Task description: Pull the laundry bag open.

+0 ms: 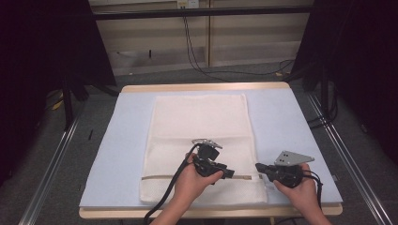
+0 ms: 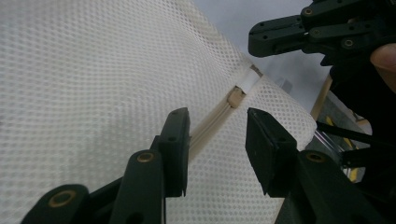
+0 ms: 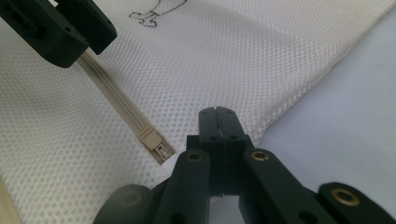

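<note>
Near the table's front edge, the right tongs pinch the mesh bag's edge taut, while the left tongs, half-open, straddle the zipper.

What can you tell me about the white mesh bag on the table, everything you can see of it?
The mesh bag is a cream-white, fine-holed net fabric, rectangular, lying flat lengthwise on the pale blue mat. A beige zipper runs across it near the person's end, its slider close to the bag's right edge. The left gripper hovers with its jaws open astride the zipper line; whether it touches is unclear. The right gripper, jaws shut, sits at the bag's right edge by the slider.
</note>
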